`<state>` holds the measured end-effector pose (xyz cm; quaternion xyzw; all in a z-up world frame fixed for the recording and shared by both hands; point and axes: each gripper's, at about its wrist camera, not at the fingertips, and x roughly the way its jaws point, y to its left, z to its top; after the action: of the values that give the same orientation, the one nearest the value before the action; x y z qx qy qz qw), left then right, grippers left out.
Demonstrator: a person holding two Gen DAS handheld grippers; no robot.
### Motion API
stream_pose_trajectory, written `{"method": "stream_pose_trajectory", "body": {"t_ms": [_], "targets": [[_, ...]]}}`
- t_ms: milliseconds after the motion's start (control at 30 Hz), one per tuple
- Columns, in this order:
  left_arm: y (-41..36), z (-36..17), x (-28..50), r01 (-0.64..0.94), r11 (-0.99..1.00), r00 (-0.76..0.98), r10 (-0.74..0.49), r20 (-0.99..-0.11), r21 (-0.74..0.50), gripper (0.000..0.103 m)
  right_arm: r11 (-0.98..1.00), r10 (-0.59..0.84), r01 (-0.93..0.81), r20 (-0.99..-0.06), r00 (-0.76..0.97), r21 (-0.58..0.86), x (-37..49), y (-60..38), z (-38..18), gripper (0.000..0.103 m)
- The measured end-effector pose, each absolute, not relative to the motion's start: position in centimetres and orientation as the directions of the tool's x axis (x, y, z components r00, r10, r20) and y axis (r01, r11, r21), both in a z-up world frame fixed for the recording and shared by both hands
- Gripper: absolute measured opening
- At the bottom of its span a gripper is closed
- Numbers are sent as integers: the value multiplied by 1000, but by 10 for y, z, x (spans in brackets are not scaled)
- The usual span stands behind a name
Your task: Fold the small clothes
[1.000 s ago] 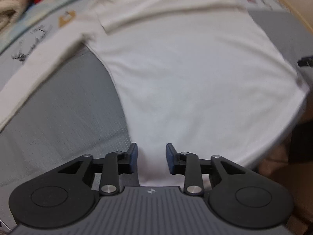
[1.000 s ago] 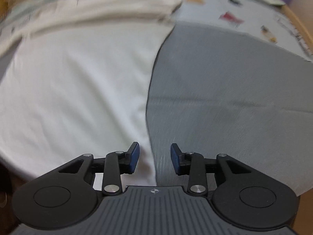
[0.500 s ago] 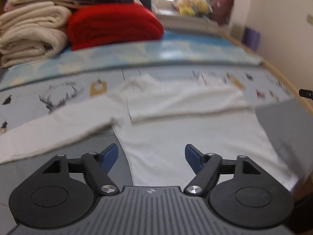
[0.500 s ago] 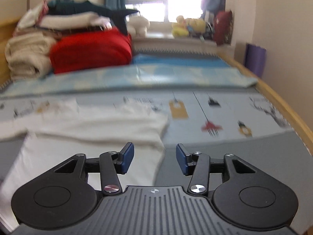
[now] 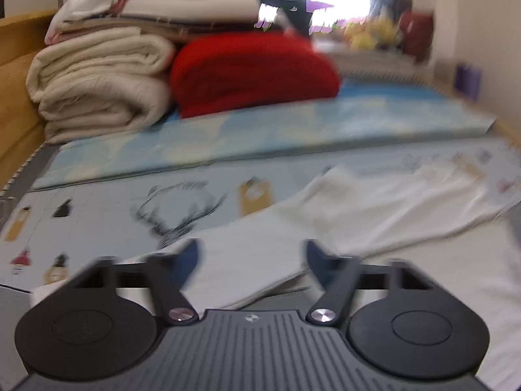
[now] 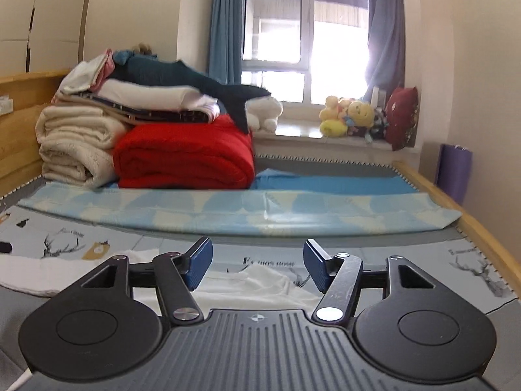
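Note:
A white long-sleeved shirt (image 5: 374,208) lies flat on the bed, its top part folded over and one sleeve (image 5: 247,254) stretching left. My left gripper (image 5: 250,257) is open and empty, low over that sleeve. My right gripper (image 6: 257,260) is open and empty, raised and level, just above the shirt's far edge (image 6: 260,280). The shirt's left sleeve (image 6: 49,270) shows at the left of the right wrist view. The left wrist view is blurred.
A stack of cream quilts (image 6: 75,150), a red blanket (image 6: 185,153) and folded bedding stands at the head of the bed. A light blue blanket (image 6: 260,211) lies across the bed. A wooden bed rail (image 6: 462,218) runs along the right, with plush toys (image 6: 351,117) on the windowsill.
Both grippers have tilted up from looking down at the shirt to looking along the bed. Both jaws have opened wider. The left gripper has shifted left toward the sleeve.

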<state>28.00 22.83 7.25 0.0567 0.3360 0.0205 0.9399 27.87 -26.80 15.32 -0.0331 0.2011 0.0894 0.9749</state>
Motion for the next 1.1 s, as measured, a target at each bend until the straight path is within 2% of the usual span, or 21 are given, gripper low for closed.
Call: {"method": "stream_pose_trajectory", "body": {"t_ms": [167, 400, 500, 667, 733, 800, 867, 967, 1067, 1100], "targets": [[290, 48, 289, -116, 980, 747, 194, -636, 163, 53, 977, 184, -214, -456, 871, -14, 305, -256, 134, 63], [395, 6, 282, -365, 906, 598, 406, -691, 217, 54, 982, 185, -180, -450, 874, 55, 332, -239, 131, 63], [431, -8, 274, -439, 870, 538, 453, -711, 223, 54, 982, 184, -178, -458, 870, 56, 342, -234, 127, 63], [473, -16, 261, -537, 828, 495, 464, -734, 161, 57, 978, 193, -209, -475, 858, 20, 351, -218, 120, 63], [487, -21, 259, -568, 814, 473, 443, -761, 120, 64, 975, 199, -222, -476, 857, 7, 352, -212, 118, 63], [497, -29, 259, -600, 795, 431, 414, -801, 88, 76, 972, 203, -233, -481, 853, -4, 354, -206, 116, 63], [500, -35, 261, -622, 776, 379, 415, -827, 104, 76, 971, 205, -240, -486, 849, -8, 356, -202, 114, 63], [506, -41, 261, -662, 742, 335, 418, -845, 105, 84, 969, 206, -248, -495, 844, -18, 359, -196, 111, 63], [514, -43, 259, -707, 706, 331, 385, -862, 44, 83, 967, 203, -252, -503, 840, -32, 361, -192, 107, 63], [516, -44, 258, -718, 696, 334, 376, -864, 25, 79, 967, 201, -253, -505, 839, -34, 362, -191, 106, 63]]}}
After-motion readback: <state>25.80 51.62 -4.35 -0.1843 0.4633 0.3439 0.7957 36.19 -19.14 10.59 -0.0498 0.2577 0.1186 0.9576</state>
